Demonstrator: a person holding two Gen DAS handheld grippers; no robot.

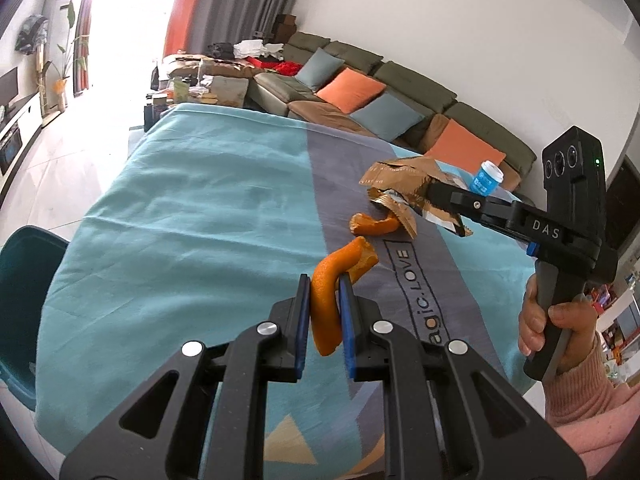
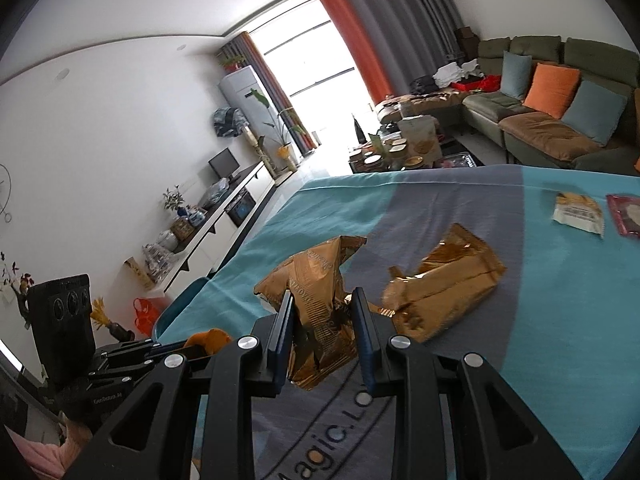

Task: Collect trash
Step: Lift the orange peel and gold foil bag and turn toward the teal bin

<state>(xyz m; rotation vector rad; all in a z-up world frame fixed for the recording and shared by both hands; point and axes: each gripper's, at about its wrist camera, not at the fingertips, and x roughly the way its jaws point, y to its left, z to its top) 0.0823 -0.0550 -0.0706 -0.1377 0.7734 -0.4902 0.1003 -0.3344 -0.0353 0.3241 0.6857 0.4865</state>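
Observation:
In the left wrist view my left gripper (image 1: 324,294) is shut on a long curl of orange peel (image 1: 326,280), held above the teal and grey tablecloth (image 1: 180,220). A second orange peel (image 1: 374,226) lies on the cloth farther off. On the right, my right gripper (image 1: 434,196) is shut on a crumpled gold wrapper (image 1: 400,182). The right wrist view shows that gripper (image 2: 322,300) with its pads pressed on the gold wrapper (image 2: 316,276). Another gold wrapper piece (image 2: 448,276) sits just to its right; I cannot tell whether the two are joined. The left gripper (image 2: 176,350) and its peel (image 2: 210,340) show at lower left.
A white snack packet (image 2: 578,212) and a red packet (image 2: 626,214) lie at the cloth's far right. A small blue and white bottle (image 1: 486,178) stands behind the right gripper. A teal chair (image 1: 24,300) stands at the table's left edge. A sofa (image 1: 360,92) lies beyond.

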